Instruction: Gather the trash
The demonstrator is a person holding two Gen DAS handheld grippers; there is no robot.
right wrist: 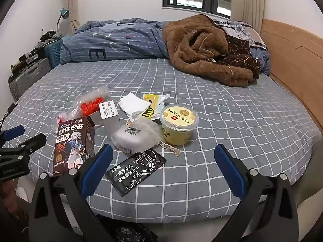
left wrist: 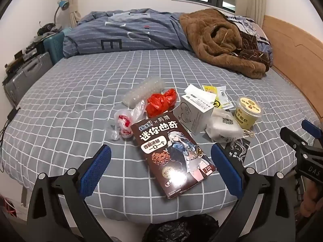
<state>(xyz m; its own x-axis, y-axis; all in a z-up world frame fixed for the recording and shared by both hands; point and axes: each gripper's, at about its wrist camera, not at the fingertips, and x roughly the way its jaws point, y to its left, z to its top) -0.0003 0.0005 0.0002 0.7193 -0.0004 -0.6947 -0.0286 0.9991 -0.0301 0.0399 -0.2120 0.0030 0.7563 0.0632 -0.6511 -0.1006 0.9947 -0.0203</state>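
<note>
Trash lies in a cluster on the grey checked bed sheet [left wrist: 84,92]. A brown cookie box [left wrist: 171,153] [right wrist: 73,145] lies flat near the front edge. Behind it are a red plastic bag [left wrist: 161,101], bubble wrap [left wrist: 144,91], a clear bag with red print [left wrist: 126,124], a white carton [left wrist: 193,112] [right wrist: 109,115], a white pouch [left wrist: 224,128] [right wrist: 135,139], a yellow yogurt cup [left wrist: 249,110] [right wrist: 178,124], yellow wrappers [right wrist: 152,105] and a black wipe sachet [right wrist: 135,171] [left wrist: 239,150]. My left gripper [left wrist: 161,171] is open above the cookie box. My right gripper [right wrist: 165,171] is open above the sachet.
A black-lined trash bin [left wrist: 179,230] [right wrist: 129,232] stands below the bed's front edge. A brown blanket [left wrist: 220,40] and a blue duvet [left wrist: 129,32] lie at the back. Suitcases [left wrist: 26,76] stand left; a wooden headboard [left wrist: 292,48] runs along the right.
</note>
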